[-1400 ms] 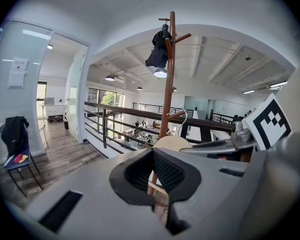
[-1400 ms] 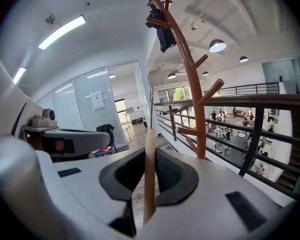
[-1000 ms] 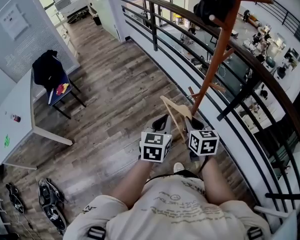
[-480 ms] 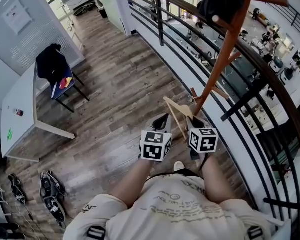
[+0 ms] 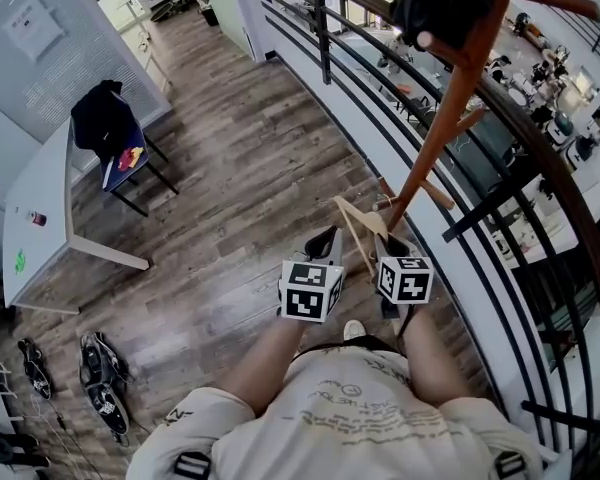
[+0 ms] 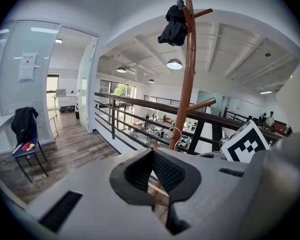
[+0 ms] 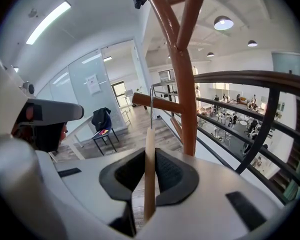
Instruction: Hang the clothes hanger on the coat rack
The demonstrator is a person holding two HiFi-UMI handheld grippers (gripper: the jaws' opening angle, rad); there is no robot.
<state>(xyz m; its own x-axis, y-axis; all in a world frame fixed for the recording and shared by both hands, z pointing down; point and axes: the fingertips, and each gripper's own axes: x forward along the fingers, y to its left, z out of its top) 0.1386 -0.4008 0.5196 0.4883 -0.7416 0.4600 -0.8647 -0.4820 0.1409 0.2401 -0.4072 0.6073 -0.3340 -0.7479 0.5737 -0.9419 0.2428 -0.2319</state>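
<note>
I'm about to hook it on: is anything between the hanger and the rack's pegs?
Nothing visible. The hanger, clamped in the right gripper, has open air up to the rack; its hook shows against a low peg. The black garment hangs only from the top, and the railing is behind.

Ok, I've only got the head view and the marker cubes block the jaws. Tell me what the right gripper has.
Observer: In the right gripper view, the right gripper is clamped on the hanger, whose wooden arm stands upright between its jaws.
Operator: Now give me the hook.
Observer: The metal hook rises straight from the wood and crosses a low peg of the coat rack. I cannot tell whether it rests on that peg.
</note>
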